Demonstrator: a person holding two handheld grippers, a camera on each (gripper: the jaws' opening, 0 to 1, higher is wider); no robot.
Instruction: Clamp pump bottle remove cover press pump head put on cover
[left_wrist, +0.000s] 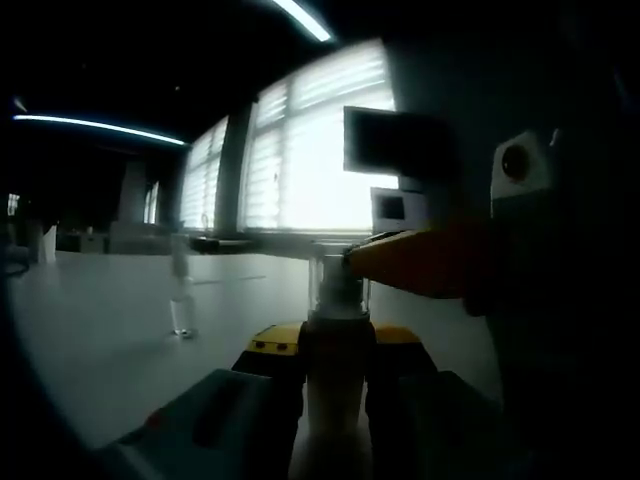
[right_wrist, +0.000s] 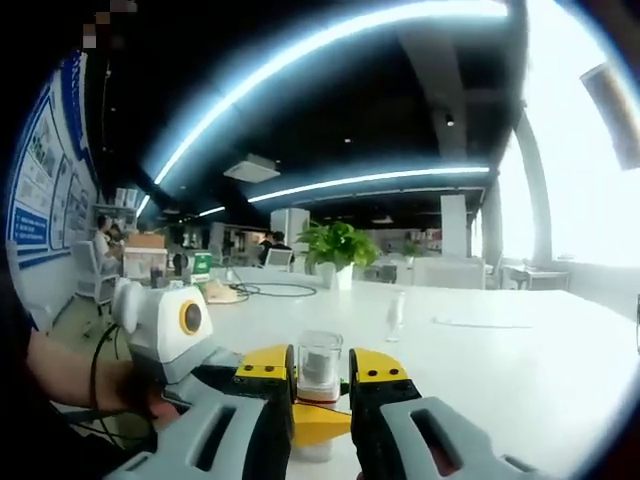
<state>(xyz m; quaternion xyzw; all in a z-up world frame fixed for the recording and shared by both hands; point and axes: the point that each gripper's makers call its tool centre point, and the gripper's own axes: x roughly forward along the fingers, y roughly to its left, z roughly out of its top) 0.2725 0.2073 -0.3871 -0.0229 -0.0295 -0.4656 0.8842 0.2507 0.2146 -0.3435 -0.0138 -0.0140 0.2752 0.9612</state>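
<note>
On the white surface (right_wrist: 500, 350) in front of you stands the pump bottle (left_wrist: 337, 380), upright and gripped from two sides. In the left gripper view your left claw (left_wrist: 335, 350) is closed on the bottle's body, the yellow-tipped jaws touching it on either side just below the neck. Above them rises the clear cover (left_wrist: 338, 275), seated on top of the bottle. The right claw (left_wrist: 420, 262) comes into this view from the right, its orange jaw at the height of that cover; the dim light does not let you judge here how firmly it bears on it.

In the right gripper view your right claw (right_wrist: 320, 372) has its yellow-tipped jaws on both sides of the clear cover (right_wrist: 319, 365), pinching it. The left claw (right_wrist: 200, 360) enters from the left, held in a hand (right_wrist: 95, 385), and reaches the bottle under the cover.

Well apart on the surface stands a small clear bottle (left_wrist: 181, 290), upright; in the right gripper view it (right_wrist: 396, 312) stands beyond the cover. Farther back a potted plant (right_wrist: 338, 250) sits near the surface's far end.
</note>
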